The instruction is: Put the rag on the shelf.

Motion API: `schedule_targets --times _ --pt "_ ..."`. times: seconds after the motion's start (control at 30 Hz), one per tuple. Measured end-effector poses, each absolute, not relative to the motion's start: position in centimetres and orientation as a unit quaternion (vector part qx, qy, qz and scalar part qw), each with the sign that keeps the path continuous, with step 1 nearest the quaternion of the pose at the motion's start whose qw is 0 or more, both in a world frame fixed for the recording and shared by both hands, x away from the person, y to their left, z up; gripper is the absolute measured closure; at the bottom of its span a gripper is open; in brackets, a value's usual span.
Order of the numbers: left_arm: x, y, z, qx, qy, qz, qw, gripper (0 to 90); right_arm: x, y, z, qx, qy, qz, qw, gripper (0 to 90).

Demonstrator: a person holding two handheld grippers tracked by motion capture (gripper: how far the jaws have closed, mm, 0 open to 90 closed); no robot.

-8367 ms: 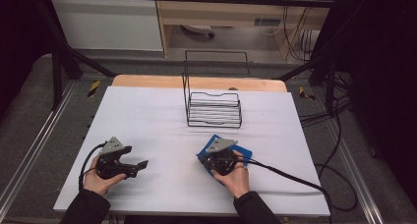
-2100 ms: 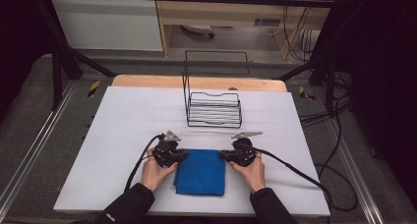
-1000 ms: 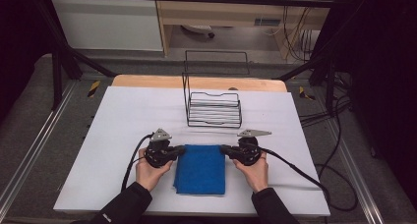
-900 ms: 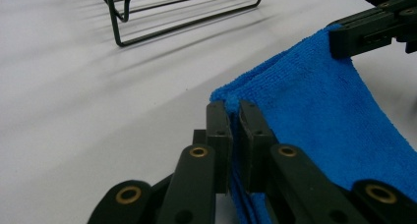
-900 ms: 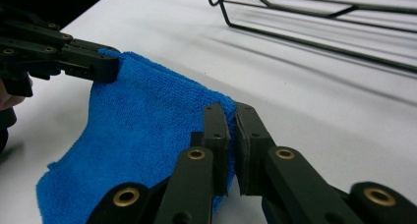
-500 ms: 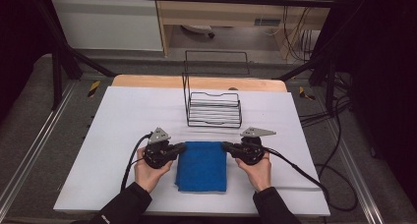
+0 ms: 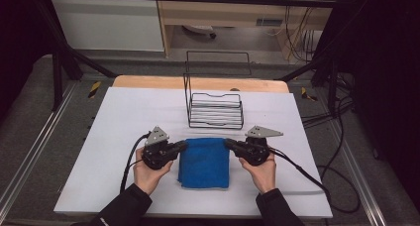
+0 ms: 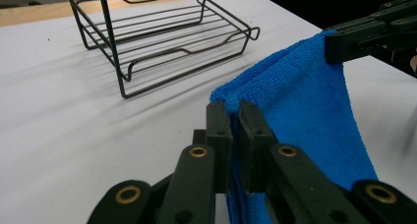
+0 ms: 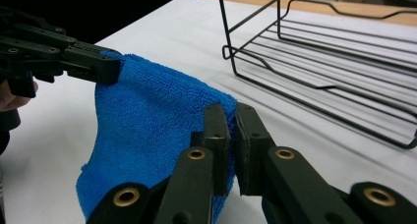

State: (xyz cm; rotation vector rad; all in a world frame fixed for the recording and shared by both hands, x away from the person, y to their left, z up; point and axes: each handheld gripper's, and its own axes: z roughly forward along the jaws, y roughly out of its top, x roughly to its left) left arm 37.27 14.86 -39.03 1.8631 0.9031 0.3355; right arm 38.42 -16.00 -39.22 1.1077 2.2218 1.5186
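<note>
A folded blue cloth [image 7: 205, 161] hangs between my two grippers over the white table [image 7: 124, 117], its far edge lifted and its near part still resting on the table. My left gripper [image 7: 182, 145] is shut on the cloth's far left corner [image 8: 231, 94]. My right gripper [image 7: 229, 143] is shut on the far right corner [image 9: 227, 100]. In the left gripper view the right gripper [image 8: 339, 42] shows pinching the other corner of the blue cloth [image 8: 305, 101]. In the right gripper view the left gripper [image 9: 105, 64] holds its corner of the blue cloth [image 9: 147, 121].
A black wire rack [image 7: 215, 107] with a tall back frame stands just beyond the cloth at the table's middle; the same rack [image 8: 162, 37] [image 9: 334, 71] lies close ahead of both grippers. Cables trail from each gripper toward the near table edge.
Both grippers have risen a little with the cloth's far corners, lifting its far edge off the table. Earlier still, the cloth was spread out and both grippers took hold of its corners.
</note>
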Motion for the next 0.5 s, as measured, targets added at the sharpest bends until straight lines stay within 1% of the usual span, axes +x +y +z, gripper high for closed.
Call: schedule_targets --times 0.13,0.5 --pt "37.0 14.8 -38.3 0.765 0.368 0.148 0.508 84.9 38.0 -16.0 -38.3 0.368 0.756 0.526 0.132 85.7" --pt "36.4 14.6 -37.0 0.755 0.357 0.164 0.525 85.0 37.2 -16.3 -37.1 0.357 0.747 0.539 0.156 85.8"
